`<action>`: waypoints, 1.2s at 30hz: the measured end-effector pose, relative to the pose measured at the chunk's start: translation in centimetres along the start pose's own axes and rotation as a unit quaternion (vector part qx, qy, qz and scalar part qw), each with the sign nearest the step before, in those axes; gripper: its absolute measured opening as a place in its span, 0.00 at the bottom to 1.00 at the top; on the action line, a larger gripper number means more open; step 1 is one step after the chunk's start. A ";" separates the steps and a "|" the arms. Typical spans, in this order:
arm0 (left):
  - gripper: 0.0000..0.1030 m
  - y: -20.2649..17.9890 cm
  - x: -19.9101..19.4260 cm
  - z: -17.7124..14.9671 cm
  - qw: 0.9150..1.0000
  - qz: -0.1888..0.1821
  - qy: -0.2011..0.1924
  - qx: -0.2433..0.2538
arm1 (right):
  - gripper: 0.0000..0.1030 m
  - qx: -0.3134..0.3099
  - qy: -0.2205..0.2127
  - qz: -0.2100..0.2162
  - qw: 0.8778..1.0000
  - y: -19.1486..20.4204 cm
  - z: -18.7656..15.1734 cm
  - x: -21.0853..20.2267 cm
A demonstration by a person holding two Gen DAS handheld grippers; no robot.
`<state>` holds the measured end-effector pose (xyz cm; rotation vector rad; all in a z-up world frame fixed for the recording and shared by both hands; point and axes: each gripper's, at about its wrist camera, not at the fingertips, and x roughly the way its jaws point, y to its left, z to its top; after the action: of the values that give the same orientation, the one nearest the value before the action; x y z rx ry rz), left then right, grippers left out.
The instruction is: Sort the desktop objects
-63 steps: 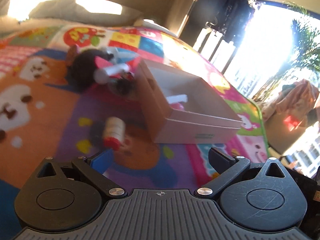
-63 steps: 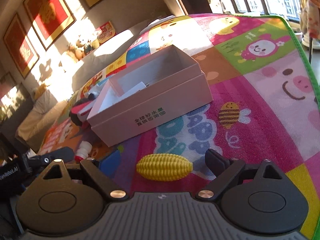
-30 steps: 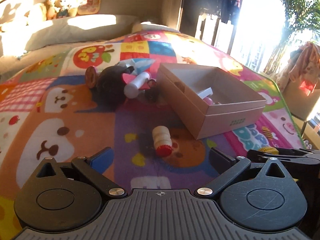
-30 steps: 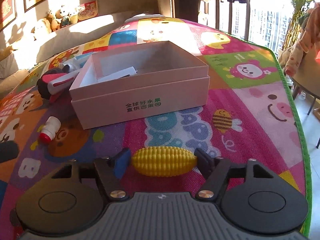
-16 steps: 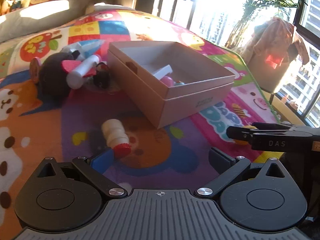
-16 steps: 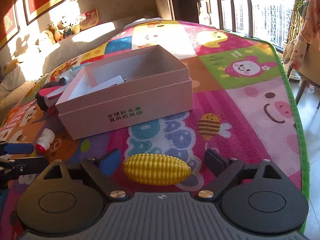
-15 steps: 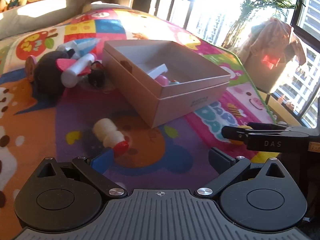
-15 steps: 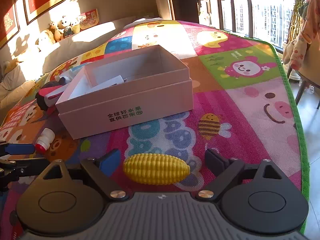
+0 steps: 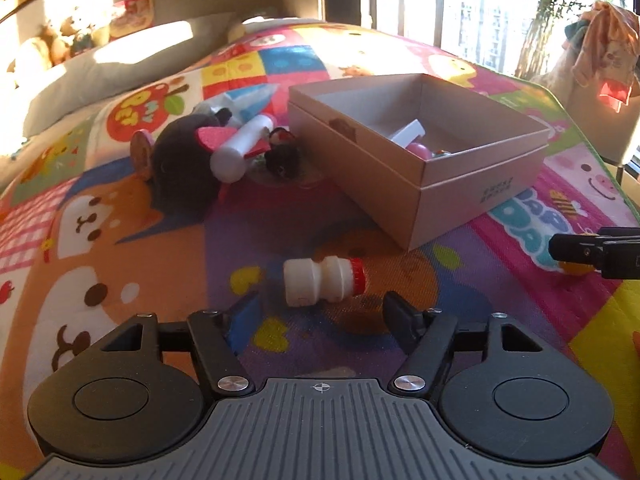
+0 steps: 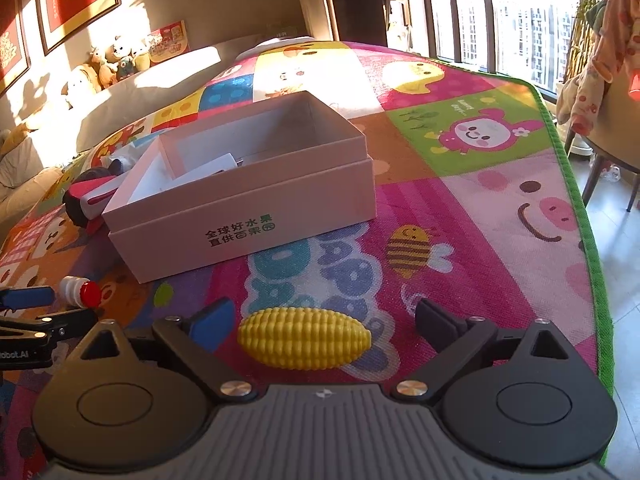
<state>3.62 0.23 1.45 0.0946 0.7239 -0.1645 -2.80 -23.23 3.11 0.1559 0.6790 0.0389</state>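
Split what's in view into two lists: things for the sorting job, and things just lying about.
Job: box, corn, bottle, dark plush toy, white tube.

Lying about: play mat, stuffed animals, framed pictures, hanging clothes.

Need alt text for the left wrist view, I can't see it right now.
A small white bottle with a red cap lies on the play mat between the closing left claw, untouched. Behind it, an open cardboard box.

One box (image 9: 420, 184), one small bottle (image 9: 320, 286), one toy corn (image 10: 304, 343), one black plush (image 9: 180, 168)
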 end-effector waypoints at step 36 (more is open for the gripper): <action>0.62 -2.2 -1.2 -1.6 0.999 -0.024 -0.016 -0.031 | 0.64 -0.092 0.009 -0.017 0.996 2.1 -1.2 -0.9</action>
<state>1.27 -1.52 0.98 0.0143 0.6993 -0.1891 -4.23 -21.05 3.15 -0.0331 0.6921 0.0697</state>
